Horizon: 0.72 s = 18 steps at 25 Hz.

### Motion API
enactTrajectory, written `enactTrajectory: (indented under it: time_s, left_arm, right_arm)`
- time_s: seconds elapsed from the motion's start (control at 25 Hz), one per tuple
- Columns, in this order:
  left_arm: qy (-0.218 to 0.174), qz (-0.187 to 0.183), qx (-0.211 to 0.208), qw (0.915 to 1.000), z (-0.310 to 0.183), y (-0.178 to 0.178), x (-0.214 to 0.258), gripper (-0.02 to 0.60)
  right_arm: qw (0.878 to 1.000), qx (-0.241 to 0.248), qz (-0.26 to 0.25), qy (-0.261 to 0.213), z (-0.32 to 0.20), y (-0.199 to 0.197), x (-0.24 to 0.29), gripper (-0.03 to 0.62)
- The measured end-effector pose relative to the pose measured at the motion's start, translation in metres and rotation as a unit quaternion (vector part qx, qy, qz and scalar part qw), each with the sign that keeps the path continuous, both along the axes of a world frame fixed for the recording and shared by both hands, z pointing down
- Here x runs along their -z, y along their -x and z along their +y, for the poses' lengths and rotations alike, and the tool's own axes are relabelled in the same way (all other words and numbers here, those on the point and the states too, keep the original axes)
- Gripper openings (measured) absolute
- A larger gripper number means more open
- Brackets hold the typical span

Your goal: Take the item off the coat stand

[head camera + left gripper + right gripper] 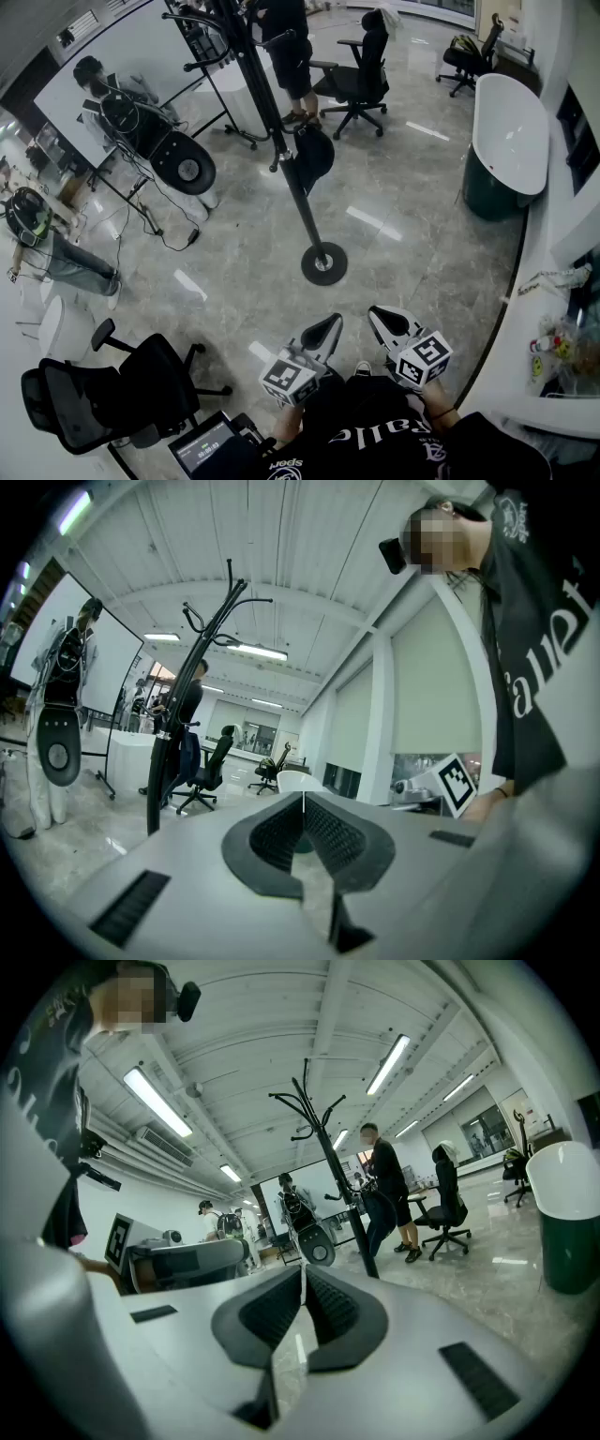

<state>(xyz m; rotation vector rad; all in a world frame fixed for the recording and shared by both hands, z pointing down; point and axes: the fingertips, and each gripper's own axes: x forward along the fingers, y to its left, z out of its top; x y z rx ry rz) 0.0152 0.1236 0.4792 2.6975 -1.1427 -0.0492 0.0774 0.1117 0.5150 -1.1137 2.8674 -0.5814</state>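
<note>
A black coat stand point(281, 141) rises from a round base point(323, 263) on the grey marble floor ahead of me. A dark item point(313, 156), seemingly a bag, hangs partway up its pole. It also shows in the left gripper view as the dark item point(165, 761) and in the right gripper view as the dark item point(379, 1209). My left gripper point(326, 330) and right gripper point(386, 324) are held low near my body, well short of the stand. Both are shut with nothing between the jaws, as seen on the left gripper point(302, 803) and the right gripper point(302, 1279).
A white and green bathtub point(509, 141) stands at the right beside a white counter point(539, 375). Black office chairs point(112, 389) point(361, 80) sit near left and at the back. A person point(291, 56) stands behind the stand. A round black device on a tripod point(183, 164) stands at the left.
</note>
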Motion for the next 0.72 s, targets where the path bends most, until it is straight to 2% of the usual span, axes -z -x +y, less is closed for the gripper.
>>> enactTrajectory:
  time_s: [0.36, 0.6, 0.72]
  left_arm:
    - [0.013, -0.018, -0.004, 0.9997, -0.040, -0.008, -0.015, 0.005]
    - [0.012, -0.007, -0.045, 0.9989, -0.081, -0.028, -0.012, 0.005]
    - [-0.002, -0.018, -0.058, 0.9982, -0.107, -0.027, -0.007, 0.005]
  right_arm:
    - [1.000, -0.008, -0.006, 0.010, -0.036, -0.011, -0.015, 0.018]
    - [0.999, -0.030, 0.012, 0.011, -0.067, -0.022, -0.018, 0.018]
    - [0.999, -0.031, 0.019, 0.007, -0.091, -0.019, -0.010, 0.018]
